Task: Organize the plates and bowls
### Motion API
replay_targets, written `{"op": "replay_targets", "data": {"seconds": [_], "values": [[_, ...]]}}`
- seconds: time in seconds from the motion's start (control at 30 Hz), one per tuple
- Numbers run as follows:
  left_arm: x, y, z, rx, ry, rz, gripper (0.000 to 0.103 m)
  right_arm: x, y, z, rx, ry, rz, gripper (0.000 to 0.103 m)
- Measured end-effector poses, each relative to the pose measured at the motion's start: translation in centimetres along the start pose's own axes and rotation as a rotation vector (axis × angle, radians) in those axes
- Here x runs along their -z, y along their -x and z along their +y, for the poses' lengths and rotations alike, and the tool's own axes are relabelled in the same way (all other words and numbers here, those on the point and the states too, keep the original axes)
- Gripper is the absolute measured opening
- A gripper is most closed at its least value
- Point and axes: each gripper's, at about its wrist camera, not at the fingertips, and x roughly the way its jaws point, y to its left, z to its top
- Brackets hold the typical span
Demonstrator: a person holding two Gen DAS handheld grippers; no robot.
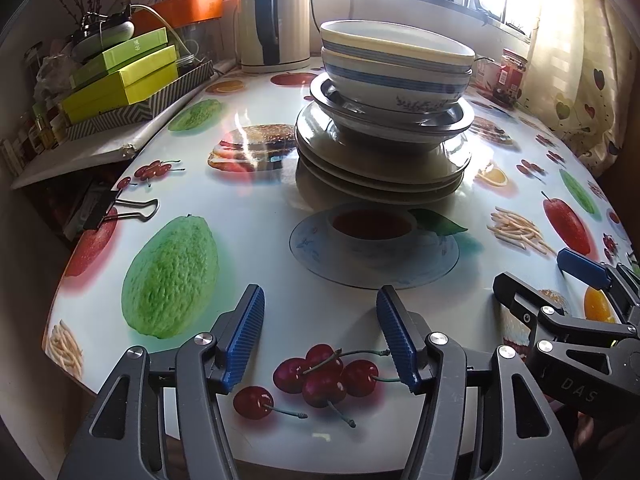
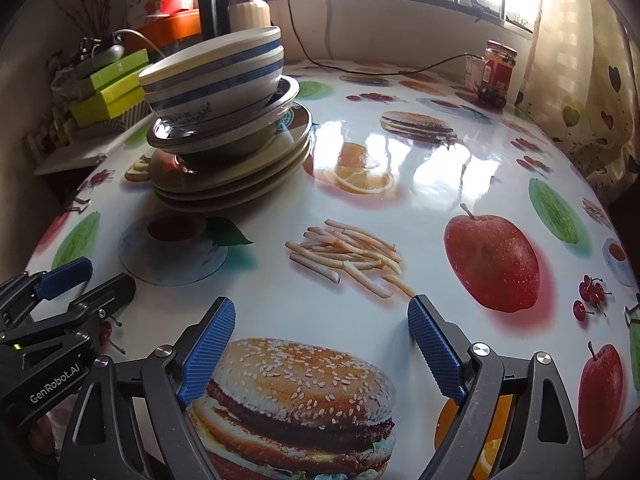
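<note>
- Stack (image 1: pixel 384 120) sits mid-table toward the window: two blue-banded bowls (image 1: pixel 396 64) nested on top, a steel bowl (image 1: pixel 388 120) under them, flat plates (image 1: pixel 380 172) at the base.
- Top bowls tilt; the stack looks off-centre on the plates.
- Table (image 1: pixel 280 280) is glossy with a fruit-and-burger print; open surface in front and to the stack's right.
- Kettle (image 1: pixel 276 20) and green boxes (image 1: pixel 120 76) crowd the far left edge; jar (image 2: pixel 496 72) sits far right by the curtain.
- Left gripper (image 1: pixel 320 336) and right gripper (image 2: pixel 320 348) both hover near the front edge, jaws apart, empty.
</note>
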Motion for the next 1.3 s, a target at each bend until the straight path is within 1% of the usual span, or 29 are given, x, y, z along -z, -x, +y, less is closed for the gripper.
{"op": "replay_targets", "data": {"seconds": [1.3], "values": [[0.08, -0.03, -0.02, -0.001, 0.0, -0.002, 0.062, 0.06, 0.07, -0.16, 0.007, 0.002, -0.001, 0.09]]}}
